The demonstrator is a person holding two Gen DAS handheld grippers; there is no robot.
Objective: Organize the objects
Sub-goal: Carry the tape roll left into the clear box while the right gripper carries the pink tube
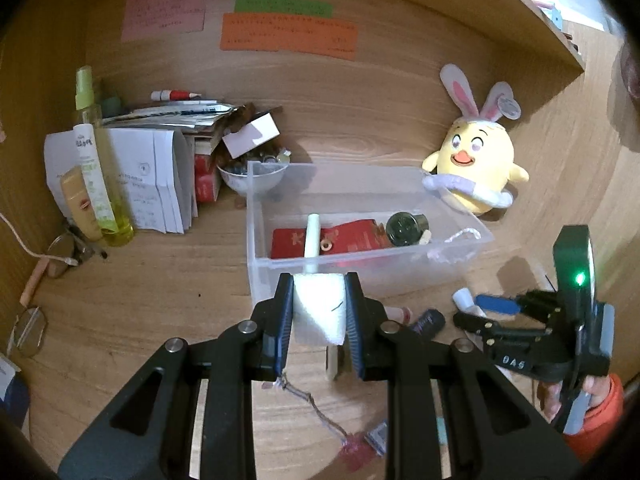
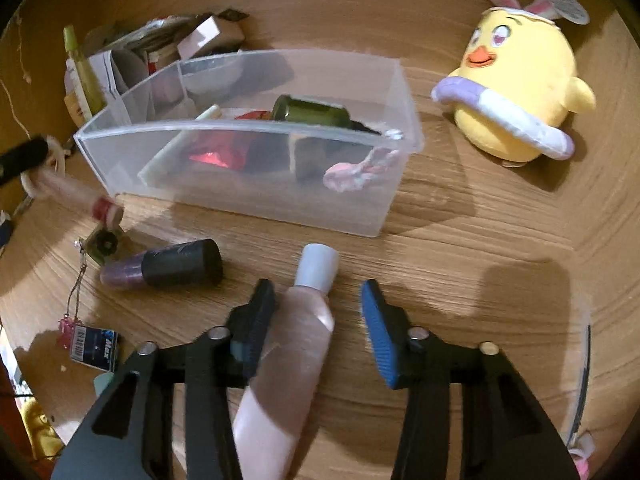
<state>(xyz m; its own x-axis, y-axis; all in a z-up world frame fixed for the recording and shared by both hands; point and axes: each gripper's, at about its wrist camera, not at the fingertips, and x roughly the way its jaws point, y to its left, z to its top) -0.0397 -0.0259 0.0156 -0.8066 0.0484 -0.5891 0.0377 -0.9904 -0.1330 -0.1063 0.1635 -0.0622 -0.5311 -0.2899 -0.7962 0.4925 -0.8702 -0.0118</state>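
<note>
A clear plastic bin (image 1: 260,216) (image 2: 256,136) stands mid-desk, holding a red packet (image 1: 352,236), a dark green jar (image 1: 406,228) (image 2: 312,112) and a white stick (image 1: 312,236). My left gripper (image 1: 319,312) is shut on a white foam block (image 1: 320,312), just in front of the bin's near wall. My right gripper (image 2: 318,322) is open around a pink tube with a white cap (image 2: 308,320) lying on the desk; its left finger touches the tube. The right gripper also shows in the left wrist view (image 1: 500,308).
A purple bottle with a black cap (image 2: 168,268) (image 1: 428,320), a small key tag (image 2: 94,346) and a pink-red tube (image 2: 80,196) lie left of the right gripper. A yellow chick plush (image 1: 476,160) (image 2: 520,92) sits right of the bin. Bottles (image 1: 96,172), papers and a bowl (image 1: 252,178) crowd the back left.
</note>
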